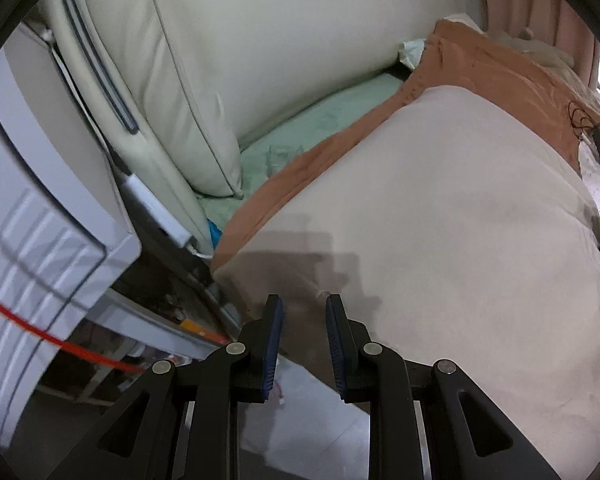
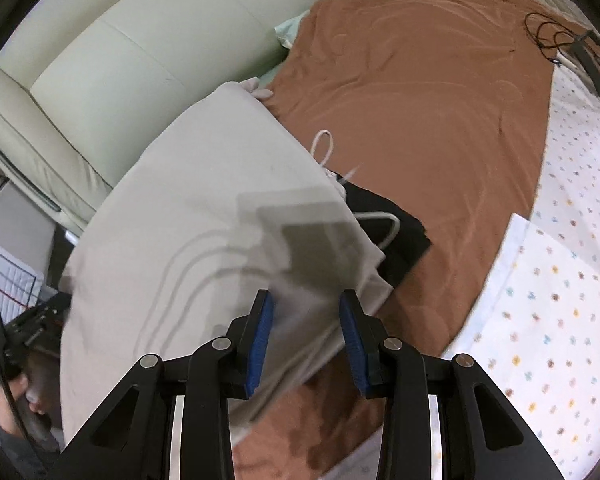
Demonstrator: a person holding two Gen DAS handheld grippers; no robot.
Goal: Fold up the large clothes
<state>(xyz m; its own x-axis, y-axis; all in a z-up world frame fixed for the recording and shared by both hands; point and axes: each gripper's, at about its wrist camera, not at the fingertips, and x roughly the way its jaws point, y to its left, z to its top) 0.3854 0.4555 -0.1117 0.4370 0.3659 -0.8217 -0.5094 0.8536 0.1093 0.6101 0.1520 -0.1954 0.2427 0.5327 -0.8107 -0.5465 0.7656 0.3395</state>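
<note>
A large pale beige garment (image 1: 440, 220) lies folded on an orange-brown blanket (image 1: 480, 64) and reaches the bed's near corner. In the left wrist view my left gripper (image 1: 304, 300) hovers over that corner; its blue pads (image 1: 274, 332) stand a little apart with nothing pinched. In the right wrist view the same garment (image 2: 188, 200) carries the gripper's shadow, and its right edge runs under my right gripper (image 2: 306, 296). Those jaws are part-way apart, with the cloth behind them and not pressed. A white drawstring (image 2: 323, 144) and a black cloth (image 2: 396, 236) show from under the garment's far edge.
A cream padded headboard (image 2: 120, 52) runs along the far side, with a pale green sheet (image 1: 320, 128) below it. A white cabinet (image 1: 40, 220) and a red cable (image 1: 60, 344) stand left of the bed. A dotted white sheet (image 2: 560, 260) and black cables (image 2: 580, 48) lie right. A hand (image 2: 24, 392) shows at bottom left.
</note>
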